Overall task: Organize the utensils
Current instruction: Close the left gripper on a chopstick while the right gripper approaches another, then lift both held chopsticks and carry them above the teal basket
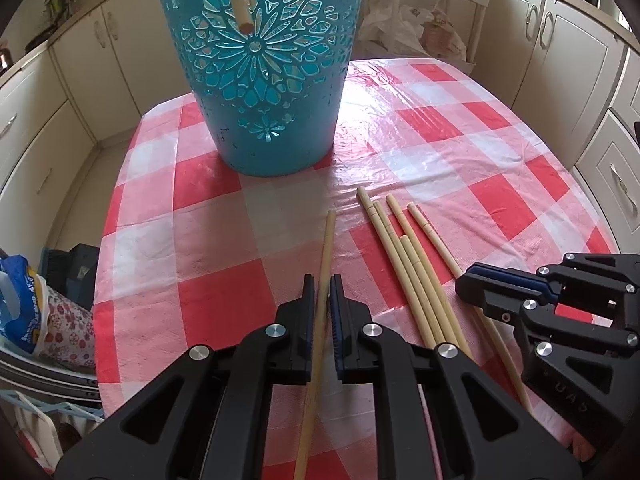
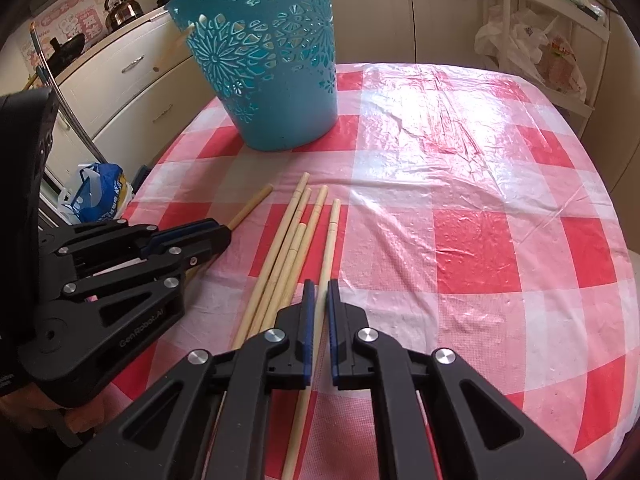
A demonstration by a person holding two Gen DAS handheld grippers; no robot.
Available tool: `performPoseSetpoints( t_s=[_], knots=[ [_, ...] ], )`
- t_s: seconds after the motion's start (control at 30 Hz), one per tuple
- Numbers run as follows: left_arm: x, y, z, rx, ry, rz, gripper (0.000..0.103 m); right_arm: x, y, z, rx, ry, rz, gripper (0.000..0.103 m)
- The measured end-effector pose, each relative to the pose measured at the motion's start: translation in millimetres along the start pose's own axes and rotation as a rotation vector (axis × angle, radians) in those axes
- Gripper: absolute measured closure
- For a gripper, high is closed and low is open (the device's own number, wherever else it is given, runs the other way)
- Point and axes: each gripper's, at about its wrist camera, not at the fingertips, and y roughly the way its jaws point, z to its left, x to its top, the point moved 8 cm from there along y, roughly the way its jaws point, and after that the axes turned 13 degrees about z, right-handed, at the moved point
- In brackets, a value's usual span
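Nearest in the left wrist view, the left gripper, matte black plastic with ribbed blue pads and round silver pivot bolts, is clamped on a single chopstick, a slim round rod of pale wood that runs between the pads and lies apart from the others. In the right wrist view the right gripper, of the same angular black build, is closed on the rightmost chopstick, whose upper end shows faint turned rings. Just left of that stick lies a loose bundle of four chopsticks, smooth and cream-coloured, fanned slightly at their far tips and touching one another along their length.

All of this rests on a table under a checked tablecloth, red, pink and white squares under a glossy, wrinkled plastic film that throws back bright glare.

Farther back stands a turquoise plastic basket, a tapering round bucket shape with walls pierced by flower and petal cut-outs. One chopstick end pokes out through a hole in its wall.

Beyond the table are cream cabinets with curved metal handles, and a steel kettle on the counter.
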Motion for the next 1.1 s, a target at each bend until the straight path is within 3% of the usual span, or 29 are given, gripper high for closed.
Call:
performPoseSetpoints(
  t_s=[0.3, 0.4, 0.53, 0.67, 0.9, 1.1],
  knots=[
    [3.0, 2.0, -2.6, 0.010, -0.004, 0.000, 0.091, 3.1, 0.8, -1.5, -0.007, -0.003, 0.005, 0.097],
    [2.9, 1.3, -7.1, -0.005, 0.004, -0.005, 0.098, 2.3, -0.5, -2.2, 0.005, -0.002, 0.007, 0.097],
    [1.8, -0.8, -7.8, -0.039, -0.005, 0.001, 0.099, 4.0, -12.0, -6.8, 0.023, 0.018, -0.031, 0.097],
    [1.4, -13.0, -1.8, -0.090, -0.031, -0.022, 0.099, 8.4, -24.9, -15.0, 0.092, 0.081, -0.072, 0.097],
    [4.8, -58.9, 14.6, -0.169, -0.067, -0.124, 0.099, 16.4, -47.1, -28.3, 0.298, 0.213, -0.162, 0.097],
    [19.8, -99.1, 42.3, -0.196, -0.107, -0.210, 0.099, 18.9, -51.7, -24.9, 0.306, 0.221, -0.177, 0.097]
  ],
)
